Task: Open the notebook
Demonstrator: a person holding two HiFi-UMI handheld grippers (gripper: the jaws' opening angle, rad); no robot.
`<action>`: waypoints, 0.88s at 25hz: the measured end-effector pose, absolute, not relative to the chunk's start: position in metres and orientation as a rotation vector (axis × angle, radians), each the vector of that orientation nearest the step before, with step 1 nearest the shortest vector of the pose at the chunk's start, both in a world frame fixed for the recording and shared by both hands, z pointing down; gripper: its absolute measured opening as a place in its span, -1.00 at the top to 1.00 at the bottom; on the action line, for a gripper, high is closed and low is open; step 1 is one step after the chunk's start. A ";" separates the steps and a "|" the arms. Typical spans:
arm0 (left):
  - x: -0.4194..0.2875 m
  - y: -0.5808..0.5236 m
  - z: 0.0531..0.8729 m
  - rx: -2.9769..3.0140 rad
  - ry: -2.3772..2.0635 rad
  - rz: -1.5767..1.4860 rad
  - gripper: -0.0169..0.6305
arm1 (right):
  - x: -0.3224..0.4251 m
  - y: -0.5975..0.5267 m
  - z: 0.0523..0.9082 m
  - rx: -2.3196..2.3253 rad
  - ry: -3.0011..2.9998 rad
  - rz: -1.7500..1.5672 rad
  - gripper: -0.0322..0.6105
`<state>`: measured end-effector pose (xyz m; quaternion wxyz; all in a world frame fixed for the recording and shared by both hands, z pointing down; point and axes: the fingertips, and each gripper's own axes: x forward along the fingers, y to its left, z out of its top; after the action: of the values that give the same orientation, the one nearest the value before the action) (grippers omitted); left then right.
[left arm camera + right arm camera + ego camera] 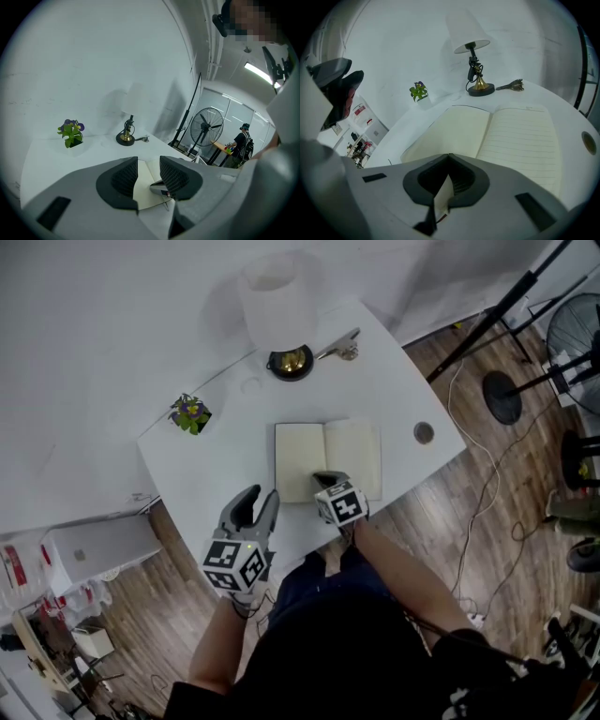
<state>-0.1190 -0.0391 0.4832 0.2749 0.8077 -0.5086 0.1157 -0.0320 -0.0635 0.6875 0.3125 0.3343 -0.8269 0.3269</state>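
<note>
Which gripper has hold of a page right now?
The right gripper, jaws shut on a thin cream sheet; the left gripper has its jaws apart, empty.

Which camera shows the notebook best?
Head view: the open notebook shows almost whole from above. Right gripper view shows it close, its near edge hidden by the right hand-held gripper. Left gripper view catches only a sliver.

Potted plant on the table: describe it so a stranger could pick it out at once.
Start at the white table, then its corner left of the lamp, away from the open notebook. The small potted plant stands there alone, the only thing with green leaves and purple flowers.
</note>
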 end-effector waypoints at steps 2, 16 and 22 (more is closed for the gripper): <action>-0.117 -0.039 0.481 2.175 -1.369 0.309 0.50 | -0.030 -0.060 0.690 0.874 -2.172 0.874 0.89; -0.108 -0.034 0.472 2.177 -1.393 0.310 0.51 | -0.021 -0.062 0.673 0.914 -2.264 0.875 0.89; -0.103 -0.033 0.469 2.183 -1.408 0.309 0.51 | -0.015 -0.067 0.666 0.930 -2.292 0.855 0.89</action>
<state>-0.1033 -0.0329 0.4686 0.2597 0.8059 -0.5197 0.1140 -0.0153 -0.0673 0.6663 0.2595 0.3432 -0.8458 0.3154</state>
